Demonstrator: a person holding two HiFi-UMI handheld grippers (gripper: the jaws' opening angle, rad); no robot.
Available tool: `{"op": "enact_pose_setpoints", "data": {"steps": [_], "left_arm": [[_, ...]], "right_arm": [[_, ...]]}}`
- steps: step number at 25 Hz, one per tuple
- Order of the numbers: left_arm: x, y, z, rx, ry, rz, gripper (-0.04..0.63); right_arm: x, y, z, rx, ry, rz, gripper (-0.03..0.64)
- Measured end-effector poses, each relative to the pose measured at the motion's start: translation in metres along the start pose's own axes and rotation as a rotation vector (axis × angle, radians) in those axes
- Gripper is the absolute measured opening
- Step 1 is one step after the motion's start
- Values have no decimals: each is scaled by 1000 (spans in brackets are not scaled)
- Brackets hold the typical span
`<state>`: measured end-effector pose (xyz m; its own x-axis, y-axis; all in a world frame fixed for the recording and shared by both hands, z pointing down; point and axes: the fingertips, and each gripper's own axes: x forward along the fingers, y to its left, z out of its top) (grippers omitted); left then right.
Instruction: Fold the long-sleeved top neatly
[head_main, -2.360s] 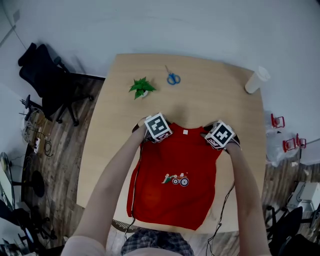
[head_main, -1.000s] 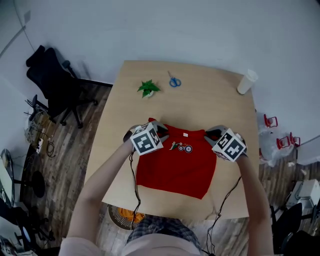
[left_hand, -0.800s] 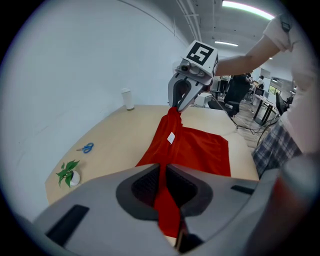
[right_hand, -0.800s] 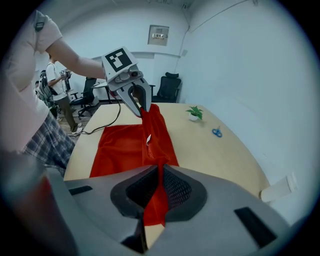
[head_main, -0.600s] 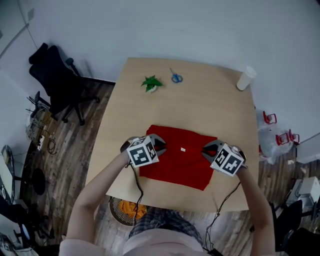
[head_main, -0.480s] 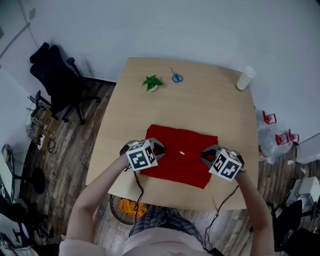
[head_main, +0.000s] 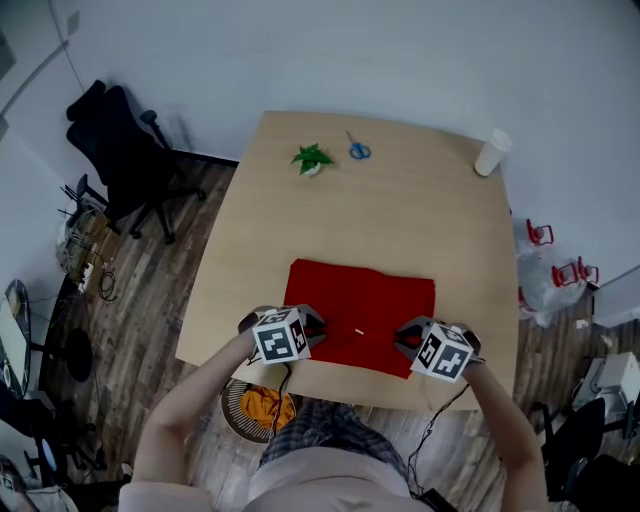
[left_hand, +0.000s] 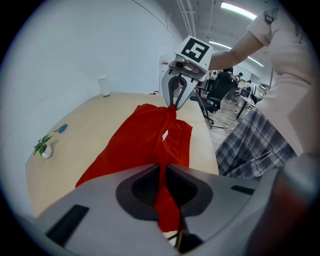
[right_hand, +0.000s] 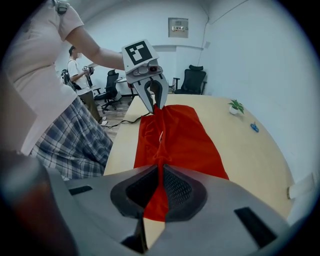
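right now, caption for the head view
Left gripper and right gripper pinch the folded red fabric top on a light wooden table.

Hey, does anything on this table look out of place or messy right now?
Nothing spilled or damaged. Only the red top looks untidy: its near edge, pinched by the left tool and right tool, is bunched, with a white label showing.

The left gripper (head_main: 312, 328) and right gripper (head_main: 403, 338) hide the red top (head_main: 365, 295) corners at the tabletop (head_main: 400, 220) near edge; its label (head_main: 358, 328) is unreadably small.
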<state>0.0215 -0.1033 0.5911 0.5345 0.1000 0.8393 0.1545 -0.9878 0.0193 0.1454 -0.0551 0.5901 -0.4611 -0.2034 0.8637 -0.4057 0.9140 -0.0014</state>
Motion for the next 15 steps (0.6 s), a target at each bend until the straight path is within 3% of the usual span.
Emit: {"op": "enact_pose_setpoints", "data": {"steps": [15], "left_arm": [[37, -41, -46, -35, 54, -121, 38]], "right_arm": [[60, 56, -25, -39, 119, 145, 44]]}}
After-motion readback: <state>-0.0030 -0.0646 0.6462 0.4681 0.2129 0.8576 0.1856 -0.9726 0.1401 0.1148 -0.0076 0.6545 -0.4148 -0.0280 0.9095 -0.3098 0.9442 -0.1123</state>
